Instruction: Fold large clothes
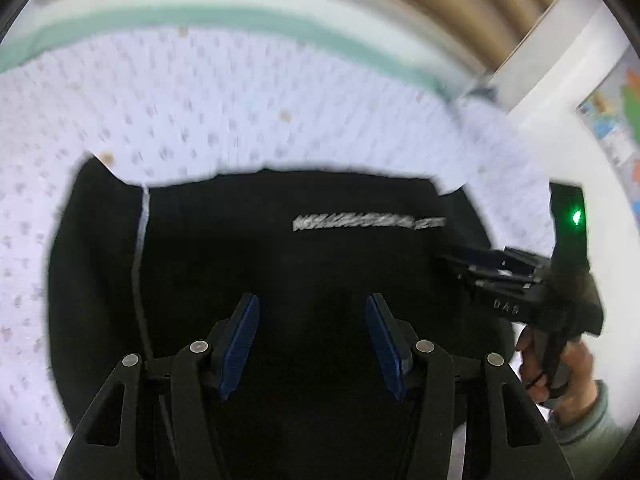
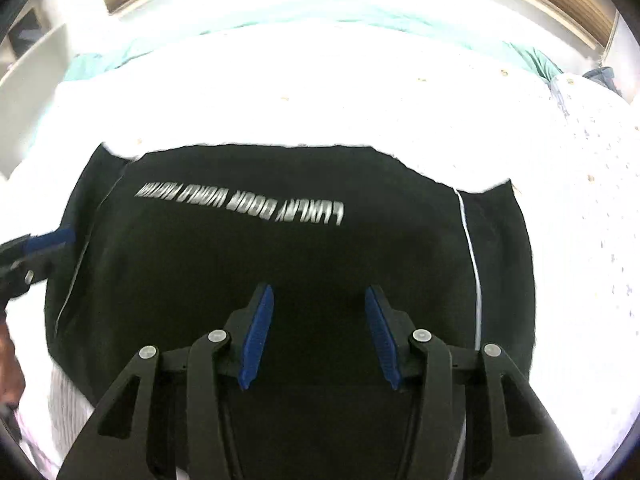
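A large black garment (image 1: 280,264) with a line of white lettering (image 1: 368,222) and a thin white stripe lies spread flat on a white dotted bedsheet (image 1: 200,92). It also fills the right wrist view (image 2: 280,256), lettering (image 2: 240,204) upside down. My left gripper (image 1: 312,340) hovers over the garment, jaws apart, nothing between the blue pads. My right gripper (image 2: 318,332) hovers over it too, jaws apart and empty. The right gripper shows from outside in the left wrist view (image 1: 516,276) at the garment's right edge. The left gripper shows in the right wrist view (image 2: 44,244) at the garment's left edge.
The bed carries a pale green cover (image 1: 240,16) at its far side, below a wooden slatted headboard (image 1: 440,0). A white wall with a colourful poster (image 1: 616,112) is on the right. A black device with a green light (image 1: 576,216) stands beside the bed.
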A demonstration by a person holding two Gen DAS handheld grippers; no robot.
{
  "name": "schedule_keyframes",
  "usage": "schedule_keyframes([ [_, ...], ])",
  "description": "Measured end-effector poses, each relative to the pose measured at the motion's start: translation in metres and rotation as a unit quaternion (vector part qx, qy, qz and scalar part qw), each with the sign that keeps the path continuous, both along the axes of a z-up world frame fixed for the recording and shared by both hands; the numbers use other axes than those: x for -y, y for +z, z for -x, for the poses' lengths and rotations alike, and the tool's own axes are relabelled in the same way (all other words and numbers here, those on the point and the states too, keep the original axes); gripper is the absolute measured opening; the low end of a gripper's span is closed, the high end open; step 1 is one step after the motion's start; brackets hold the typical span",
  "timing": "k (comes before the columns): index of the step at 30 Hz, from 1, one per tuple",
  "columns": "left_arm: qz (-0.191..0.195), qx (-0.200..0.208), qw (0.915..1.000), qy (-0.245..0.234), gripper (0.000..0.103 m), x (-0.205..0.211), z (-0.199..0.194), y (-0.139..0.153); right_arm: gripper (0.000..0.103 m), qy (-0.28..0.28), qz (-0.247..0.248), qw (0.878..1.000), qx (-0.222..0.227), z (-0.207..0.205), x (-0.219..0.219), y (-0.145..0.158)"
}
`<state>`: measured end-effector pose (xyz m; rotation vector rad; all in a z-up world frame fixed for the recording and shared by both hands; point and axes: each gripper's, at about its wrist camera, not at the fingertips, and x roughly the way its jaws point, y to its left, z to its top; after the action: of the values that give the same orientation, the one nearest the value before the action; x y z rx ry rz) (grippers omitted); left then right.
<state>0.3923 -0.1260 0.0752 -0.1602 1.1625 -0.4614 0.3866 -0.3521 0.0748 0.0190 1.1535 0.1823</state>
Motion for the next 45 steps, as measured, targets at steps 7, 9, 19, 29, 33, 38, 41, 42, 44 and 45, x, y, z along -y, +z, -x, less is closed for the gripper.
schedule_keyframes([
  [7,-0.028,-0.026,0.9993,0.0,0.058,-0.001,-0.011,-0.053,0.057,0.018,0.003,1.0,-0.008,-0.008,-0.006,-0.046],
  [9,-0.023,-0.019,0.9996,-0.002,0.058,-0.004,-0.008,-0.047,0.057,0.017,0.003,1.0,-0.002,-0.006,-0.006,-0.045],
  [19,0.001,0.026,0.9991,0.034,0.058,-0.076,0.043,0.032,0.061,-0.02,-0.055,0.997,0.043,0.064,0.062,0.003],
  [29,0.056,-0.026,0.984,0.167,0.074,-0.192,0.065,0.018,0.077,-0.111,-0.064,0.991,0.041,0.092,0.167,0.009],
  [33,0.071,-0.051,0.9795,0.181,0.074,-0.185,0.053,-0.008,0.077,-0.125,-0.103,0.987,0.013,0.082,0.196,-0.013],
  [38,0.102,-0.075,0.9777,0.167,0.074,-0.194,0.055,-0.027,0.078,-0.113,-0.127,0.985,-0.038,0.058,0.184,-0.048],
  [41,0.118,-0.088,0.9749,0.167,0.074,-0.199,0.053,-0.041,0.082,-0.112,-0.125,0.985,-0.042,0.05,0.181,-0.052],
  [42,0.109,-0.091,0.9766,0.162,0.074,-0.195,0.052,-0.044,0.084,-0.111,-0.12,0.986,-0.044,0.05,0.18,-0.054],
  [44,0.082,-0.088,0.9839,0.132,0.074,-0.177,0.051,-0.045,0.09,-0.103,-0.113,0.987,-0.05,0.046,0.175,-0.062],
  [45,0.079,-0.088,0.9876,0.104,0.074,-0.163,0.052,-0.046,0.095,-0.102,-0.112,0.987,-0.057,0.044,0.173,-0.068],
])
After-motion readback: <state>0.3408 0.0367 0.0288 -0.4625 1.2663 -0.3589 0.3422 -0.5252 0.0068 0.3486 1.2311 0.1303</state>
